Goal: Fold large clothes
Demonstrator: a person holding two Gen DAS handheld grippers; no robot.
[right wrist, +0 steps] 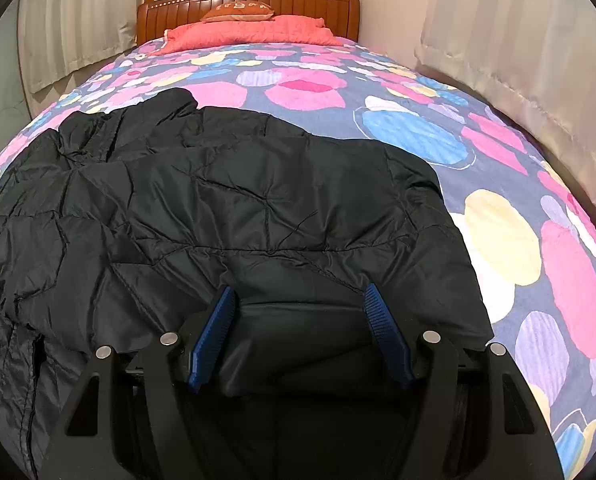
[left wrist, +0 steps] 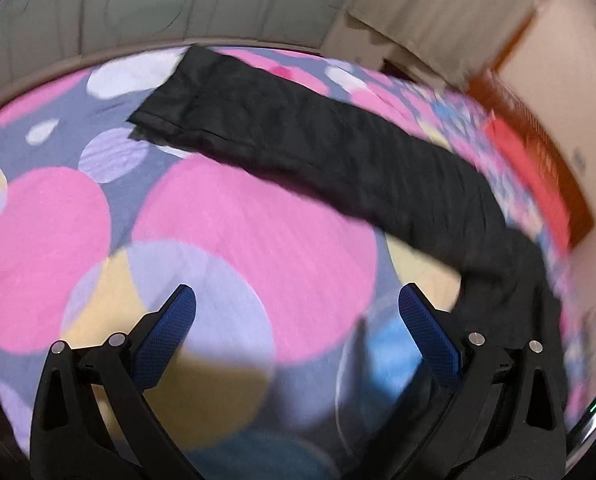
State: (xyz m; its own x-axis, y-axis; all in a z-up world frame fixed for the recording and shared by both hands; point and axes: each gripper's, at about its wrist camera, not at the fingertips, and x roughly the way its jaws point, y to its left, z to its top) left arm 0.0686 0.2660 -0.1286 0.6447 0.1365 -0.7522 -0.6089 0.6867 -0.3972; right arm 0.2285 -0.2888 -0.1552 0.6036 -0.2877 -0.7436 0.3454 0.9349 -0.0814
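Observation:
A large black quilted jacket (right wrist: 226, 208) lies on a bed with a sheet of pink, purple and yellow circles (right wrist: 497, 236). In the left wrist view a long sleeve of the jacket (left wrist: 298, 136) stretches from the far left to the right side. My left gripper (left wrist: 296, 300) is open and empty above the bare sheet (left wrist: 238, 220), to the near left of the sleeve. My right gripper (right wrist: 299, 300) is open, its blue pads either side of a raised fold at the jacket's near edge.
A wooden headboard (right wrist: 250, 0) with a red pillow (right wrist: 250, 32) and a small cushion stands at the far end. Curtains (right wrist: 517, 52) hang along both sides of the bed. The left wrist view is motion-blurred.

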